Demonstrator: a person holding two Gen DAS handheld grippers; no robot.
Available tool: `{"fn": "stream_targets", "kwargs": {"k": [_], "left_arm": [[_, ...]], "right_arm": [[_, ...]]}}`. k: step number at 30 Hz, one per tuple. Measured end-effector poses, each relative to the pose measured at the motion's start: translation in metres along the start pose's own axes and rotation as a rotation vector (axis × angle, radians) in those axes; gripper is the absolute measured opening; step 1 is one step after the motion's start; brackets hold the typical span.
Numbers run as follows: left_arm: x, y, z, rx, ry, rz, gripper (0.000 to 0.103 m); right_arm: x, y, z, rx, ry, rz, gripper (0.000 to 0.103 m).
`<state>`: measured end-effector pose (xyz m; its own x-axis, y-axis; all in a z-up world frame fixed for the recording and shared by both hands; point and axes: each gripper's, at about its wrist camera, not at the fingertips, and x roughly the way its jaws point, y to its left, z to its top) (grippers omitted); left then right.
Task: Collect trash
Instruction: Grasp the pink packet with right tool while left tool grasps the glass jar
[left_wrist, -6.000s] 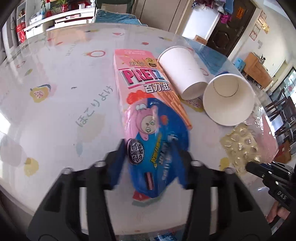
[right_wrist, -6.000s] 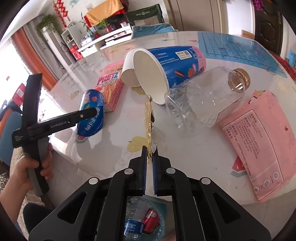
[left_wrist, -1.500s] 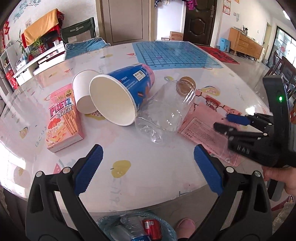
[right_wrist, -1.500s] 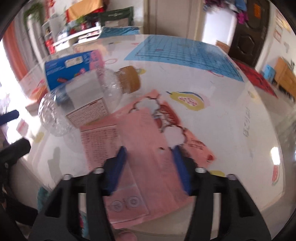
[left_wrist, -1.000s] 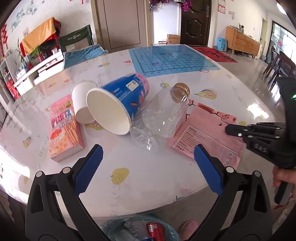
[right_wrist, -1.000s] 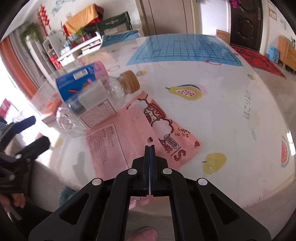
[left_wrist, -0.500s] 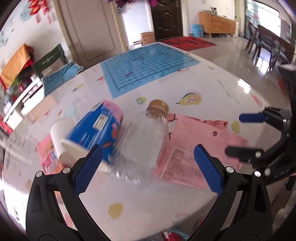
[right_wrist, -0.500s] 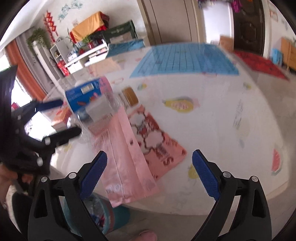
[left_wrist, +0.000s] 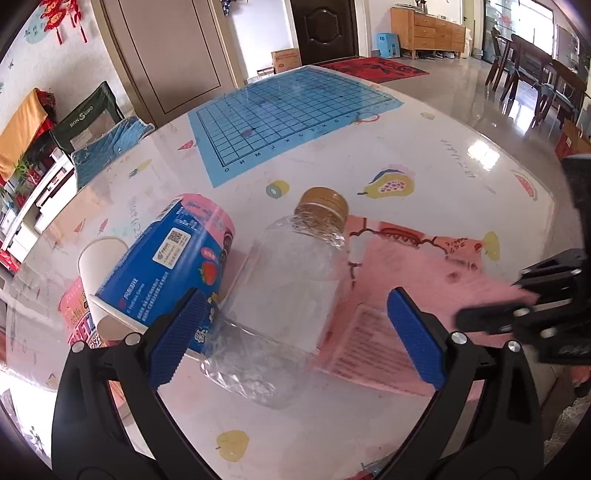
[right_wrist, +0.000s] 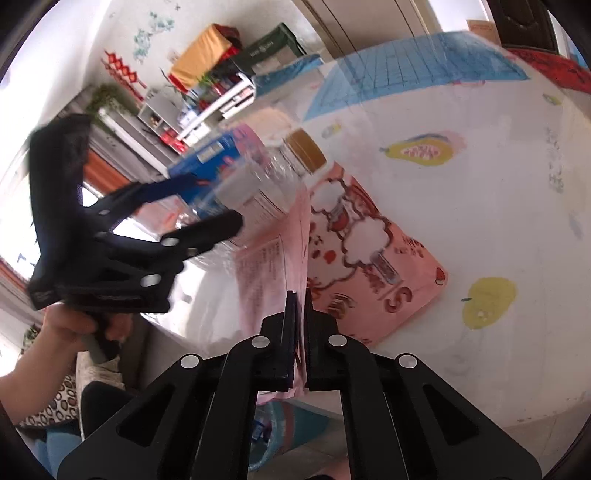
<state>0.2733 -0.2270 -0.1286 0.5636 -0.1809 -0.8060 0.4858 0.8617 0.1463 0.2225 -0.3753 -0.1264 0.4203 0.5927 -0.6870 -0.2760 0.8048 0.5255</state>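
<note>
Pink and crinkled, the snack wrapper (right_wrist: 373, 236) lies flat on the round table (left_wrist: 424, 155), printed with white popcorn-like clouds and red lettering, its near edge lifted and pinched between the right gripper's (right_wrist: 300, 314) jaws, which have just closed on it. Just beside it on the left a clear plastic bottle (left_wrist: 280, 291) with a gold cap lies on its side, touching a tipped blue paper cup (left_wrist: 166, 266). Over the bottle the left gripper (left_wrist: 295, 339) hovers, its blue-padded fingers (left_wrist: 173, 339) spread wide around nothing.
</note>
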Motion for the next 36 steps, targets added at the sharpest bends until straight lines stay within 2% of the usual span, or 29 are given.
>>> {"fn": "stream_targets", "kwargs": {"k": [4, 7, 8, 10, 13, 14, 16, 20, 21, 23, 24, 26, 29, 32, 36], "left_arm": [[0.011, -0.001, 0.006, 0.015, 0.019, 0.001, 0.096], [0.022, -0.003, 0.009, 0.007, 0.045, -0.034, 0.096], [0.025, -0.004, 0.009, 0.008, 0.045, -0.025, 0.095], [0.03, -0.007, 0.007, 0.023, 0.043, 0.025, 0.092], [0.028, -0.007, 0.004, 0.054, 0.031, 0.085, 0.076], [0.027, -0.007, 0.003, 0.061, 0.029, 0.089, 0.074], [0.023, -0.008, 0.0, 0.077, 0.027, 0.1, 0.073], [0.019, -0.019, -0.006, 0.131, 0.01, 0.179, 0.074], [0.015, -0.024, -0.007, 0.152, -0.011, 0.217, 0.074], [0.006, -0.035, -0.009, 0.202, -0.055, 0.246, 0.076], [0.002, -0.041, -0.009, 0.228, -0.072, 0.247, 0.085], [0.0, -0.05, -0.007, 0.28, -0.091, 0.246, 0.09], [0.007, -0.049, 0.002, 0.289, -0.082, 0.244, 0.09], [0.022, -0.04, 0.01, 0.242, -0.016, 0.168, 0.09], [0.04, -0.03, 0.006, 0.208, 0.041, 0.137, 0.085]], "right_arm": [[-0.024, -0.006, 0.009, 0.013, -0.055, -0.015, 0.003], [-0.029, -0.007, 0.01, 0.006, -0.051, -0.033, 0.003], [-0.03, -0.008, 0.01, 0.0, -0.047, -0.038, 0.003], [-0.029, -0.009, 0.011, -0.007, -0.043, -0.048, 0.003], [-0.027, -0.008, 0.009, 0.006, -0.05, -0.048, 0.004], [-0.026, -0.009, 0.008, 0.011, -0.053, -0.044, 0.004], [-0.025, -0.012, 0.006, 0.014, -0.057, -0.038, 0.004], [-0.022, -0.01, 0.001, 0.014, -0.056, -0.033, 0.004], [-0.022, -0.01, 0.0, 0.011, -0.052, -0.032, 0.004], [-0.023, -0.011, 0.0, 0.006, -0.047, -0.04, 0.004], [-0.023, -0.012, 0.0, 0.006, -0.045, -0.041, 0.004], [-0.024, -0.015, 0.001, 0.013, -0.043, -0.044, 0.004], [-0.022, -0.016, 0.003, 0.017, -0.041, -0.042, 0.004], [-0.021, -0.015, 0.004, 0.008, -0.035, -0.046, 0.004], [-0.018, -0.018, 0.004, 0.016, -0.032, -0.049, 0.004]]}}
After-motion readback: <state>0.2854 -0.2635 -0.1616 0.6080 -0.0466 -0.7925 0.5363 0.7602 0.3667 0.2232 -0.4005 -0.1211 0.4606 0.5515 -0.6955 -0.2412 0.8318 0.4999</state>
